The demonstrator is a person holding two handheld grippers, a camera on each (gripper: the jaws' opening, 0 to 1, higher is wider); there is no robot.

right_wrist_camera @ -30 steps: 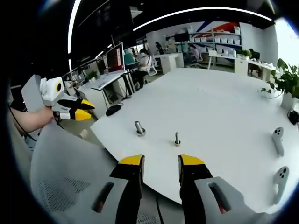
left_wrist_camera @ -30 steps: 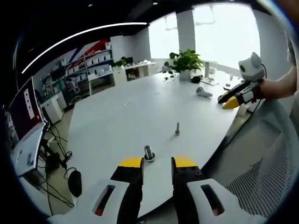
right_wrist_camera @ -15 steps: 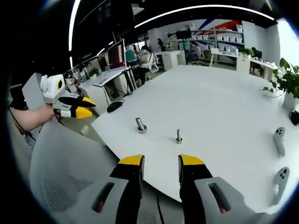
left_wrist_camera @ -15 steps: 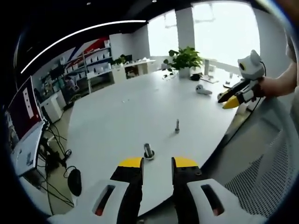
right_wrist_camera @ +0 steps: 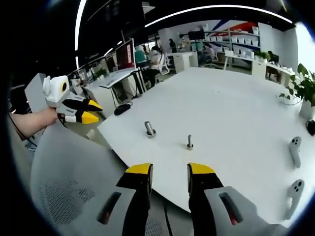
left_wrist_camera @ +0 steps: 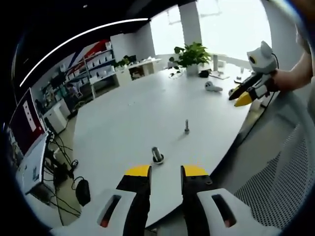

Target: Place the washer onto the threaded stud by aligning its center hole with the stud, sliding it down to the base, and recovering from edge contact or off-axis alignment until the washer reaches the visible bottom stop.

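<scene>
Currently both grippers are hovering off the white table's (left_wrist_camera: 128, 113) edge, the left gripper (left_wrist_camera: 165, 171) and right gripper (right_wrist_camera: 170, 168) each with jaws apart and holding nothing. On the tabletop, a threaded stud (right_wrist_camera: 189, 142) is standing upright; a thicker bolt (right_wrist_camera: 149, 129) with a washer-like base is sitting well apart from it.

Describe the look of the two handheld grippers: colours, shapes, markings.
The left gripper and the right gripper match: two black jaws with yellow tips rising from a pale grey body, each side marked by a dark slot with a red-orange spot. Seen from the other side, each has a white housing above black jaws tipped yellow.
</scene>
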